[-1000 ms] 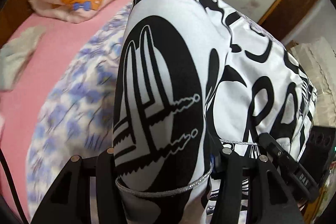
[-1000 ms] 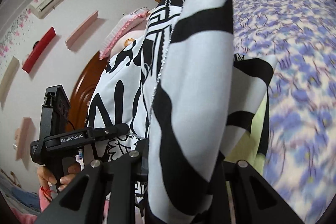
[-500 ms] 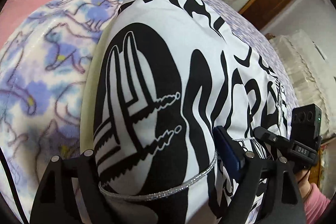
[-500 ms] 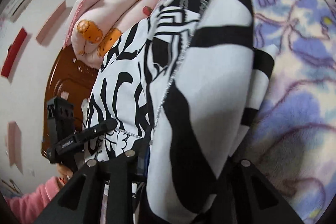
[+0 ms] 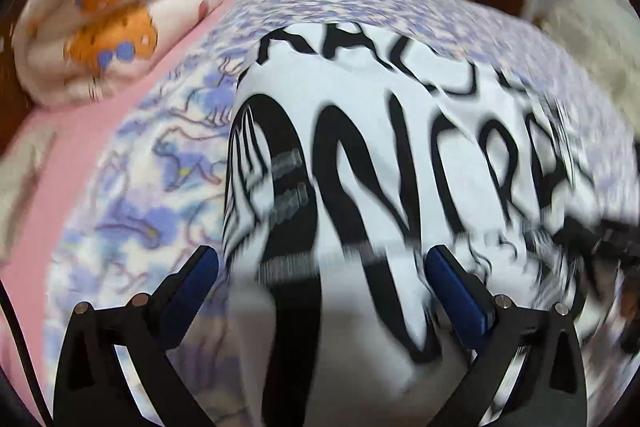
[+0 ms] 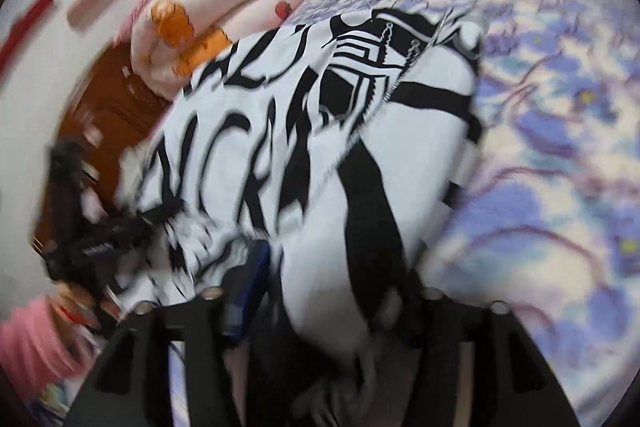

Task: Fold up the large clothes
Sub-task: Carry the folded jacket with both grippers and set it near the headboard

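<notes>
Black-and-white garment [image 5: 384, 155]: lying on floral blanket [image 5: 152, 211], bed centre. Left gripper [image 5: 320, 267]: jaws just opened wide, pads clear of cloth. Right gripper [image 6: 332, 287]: jaws just opening; grip unclear through blur.

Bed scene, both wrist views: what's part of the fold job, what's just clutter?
In the job:
- black-and-white printed garment, lying on the purple floral blanket
- left tongs, jaws just opened wide, garment between them
- right tongs, jaws just opening, garment between them

Lying about:
- rolled bear-print quilt
- pink sheet
- brown door
</notes>
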A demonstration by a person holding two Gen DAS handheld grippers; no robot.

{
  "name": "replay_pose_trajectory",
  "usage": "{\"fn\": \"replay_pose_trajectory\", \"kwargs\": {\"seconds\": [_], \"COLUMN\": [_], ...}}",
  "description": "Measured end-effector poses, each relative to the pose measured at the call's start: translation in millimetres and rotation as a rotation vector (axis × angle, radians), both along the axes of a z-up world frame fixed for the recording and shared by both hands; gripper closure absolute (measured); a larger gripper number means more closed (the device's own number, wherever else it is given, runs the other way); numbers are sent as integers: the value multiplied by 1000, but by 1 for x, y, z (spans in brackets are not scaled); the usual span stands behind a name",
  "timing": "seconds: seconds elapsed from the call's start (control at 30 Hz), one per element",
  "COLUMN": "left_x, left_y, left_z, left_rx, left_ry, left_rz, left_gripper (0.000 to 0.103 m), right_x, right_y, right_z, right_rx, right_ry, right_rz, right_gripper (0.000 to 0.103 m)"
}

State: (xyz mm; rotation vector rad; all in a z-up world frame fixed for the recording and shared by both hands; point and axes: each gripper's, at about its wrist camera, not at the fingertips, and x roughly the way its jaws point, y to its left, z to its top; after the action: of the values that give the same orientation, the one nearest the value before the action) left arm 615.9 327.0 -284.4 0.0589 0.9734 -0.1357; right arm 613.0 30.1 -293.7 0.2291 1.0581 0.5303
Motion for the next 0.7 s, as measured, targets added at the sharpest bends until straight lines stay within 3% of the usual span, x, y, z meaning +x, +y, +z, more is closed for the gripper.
{"fn": "replay_pose_trajectory", "kwargs": {"seconds": [0.1, 0.23, 0.3, 0.5, 0.7], "left_x": [-19, -35, -45, -78, -134], "left_y": [7, 31, 30, 20, 2], "left_z": [1, -1, 0, 7, 18], "left_rx": [-13, -126, -118, -68, -40], "left_ry": [28, 84, 74, 15, -21], "left_rz": [7, 103, 120, 237, 337], "left_gripper": [0, 0, 0, 0, 1], "right_x": [-26, -51, -62, -112, -177], "right_y": [-8, -15, -22, -44, -70], "right_z": [11, 13, 9, 4, 3], "right_rx": [-37, -73, -69, 5, -54], "right_ry": [-13, -10, 12, -16, -21], "right_rz": [13, -24, -78, -209, -304], "right_gripper": [42, 37, 31, 30, 30]}}
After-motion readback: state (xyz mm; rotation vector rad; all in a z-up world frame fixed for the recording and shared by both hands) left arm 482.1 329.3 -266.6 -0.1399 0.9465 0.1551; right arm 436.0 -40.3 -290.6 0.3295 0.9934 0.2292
